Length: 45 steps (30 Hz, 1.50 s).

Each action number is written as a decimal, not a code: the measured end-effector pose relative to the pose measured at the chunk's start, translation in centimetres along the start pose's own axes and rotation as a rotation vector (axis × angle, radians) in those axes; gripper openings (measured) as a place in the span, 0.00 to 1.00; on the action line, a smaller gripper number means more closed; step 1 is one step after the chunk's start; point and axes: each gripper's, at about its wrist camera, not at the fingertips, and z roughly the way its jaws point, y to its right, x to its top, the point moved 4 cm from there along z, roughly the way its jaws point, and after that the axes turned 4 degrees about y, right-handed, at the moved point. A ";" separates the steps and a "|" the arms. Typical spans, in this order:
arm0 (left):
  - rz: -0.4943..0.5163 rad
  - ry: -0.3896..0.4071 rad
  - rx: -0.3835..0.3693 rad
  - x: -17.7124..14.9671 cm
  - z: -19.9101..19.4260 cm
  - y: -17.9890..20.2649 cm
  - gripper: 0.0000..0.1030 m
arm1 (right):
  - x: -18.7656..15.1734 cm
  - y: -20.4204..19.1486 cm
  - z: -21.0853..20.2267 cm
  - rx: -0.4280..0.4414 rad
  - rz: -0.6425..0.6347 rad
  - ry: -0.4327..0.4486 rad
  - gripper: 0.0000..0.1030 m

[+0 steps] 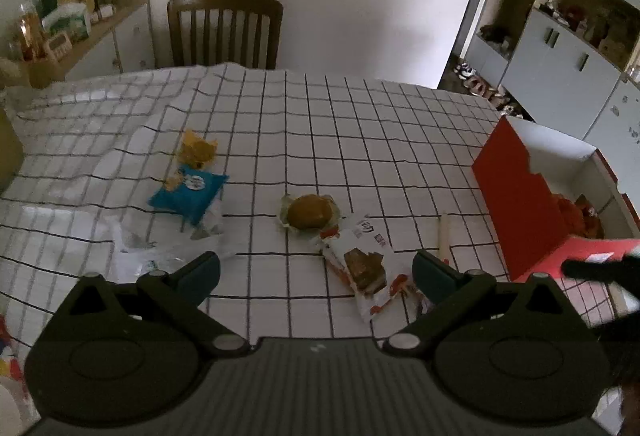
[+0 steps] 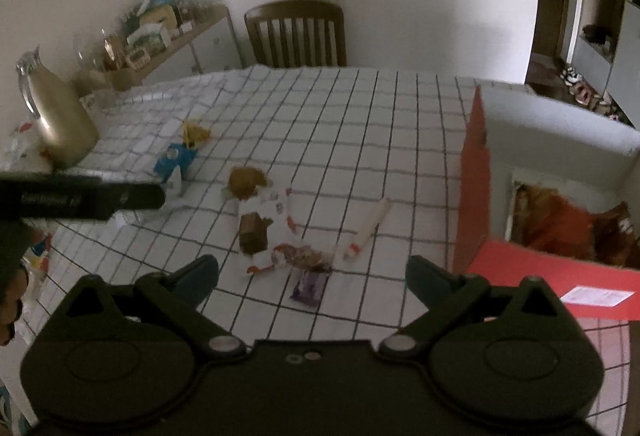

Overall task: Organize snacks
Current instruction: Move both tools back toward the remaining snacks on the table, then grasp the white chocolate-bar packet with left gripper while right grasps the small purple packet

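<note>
Loose snacks lie on the checked tablecloth (image 1: 360,123): a blue packet (image 1: 188,193), a yellow packet (image 1: 196,147), a round bun in clear wrap (image 1: 309,211), a white-and-red wrapped brown bar (image 1: 362,264) and a white stick (image 1: 443,236). My left gripper (image 1: 316,270) is open and empty, above the near edge, the bar between its fingers. My right gripper (image 2: 312,276) is open and empty above a small purple packet (image 2: 310,286). The bar (image 2: 254,232), bun (image 2: 246,181), stick (image 2: 370,226) and blue packet (image 2: 178,159) lie ahead. The red box (image 2: 476,187) at right holds orange snack packs (image 2: 560,226).
A wooden chair (image 1: 224,29) stands at the table's far side. A golden jug (image 2: 60,119) stands at the table's left. A sideboard with clutter (image 1: 60,23) lines the left wall. The red box (image 1: 520,195) sits on the table's right edge. A crumpled clear bag (image 1: 160,248) lies near left.
</note>
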 end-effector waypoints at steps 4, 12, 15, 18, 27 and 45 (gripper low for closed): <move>-0.025 -0.054 -0.020 0.6 2.6 0.8 1.00 | -0.8 -0.4 1.7 -0.008 -0.005 -0.030 0.96; -0.078 -0.186 0.015 1.2 8.7 2.4 1.00 | -1.9 -0.7 5.3 -0.026 -0.021 -0.084 0.87; -0.100 -0.222 0.044 1.2 10.6 2.5 1.00 | -2.1 -0.8 6.4 -0.026 -0.025 -0.100 0.79; -0.142 -0.260 0.047 1.1 12.2 2.4 1.00 | -2.4 -0.6 7.4 -0.019 -0.007 -0.117 0.75; -0.226 -0.340 0.089 0.3 15.4 2.6 0.99 | -3.6 -0.6 9.3 -0.012 0.001 -0.152 0.59; -0.208 -0.334 0.136 0.0 16.3 3.8 0.62 | -3.7 -0.3 9.8 -0.057 -0.041 -0.158 0.23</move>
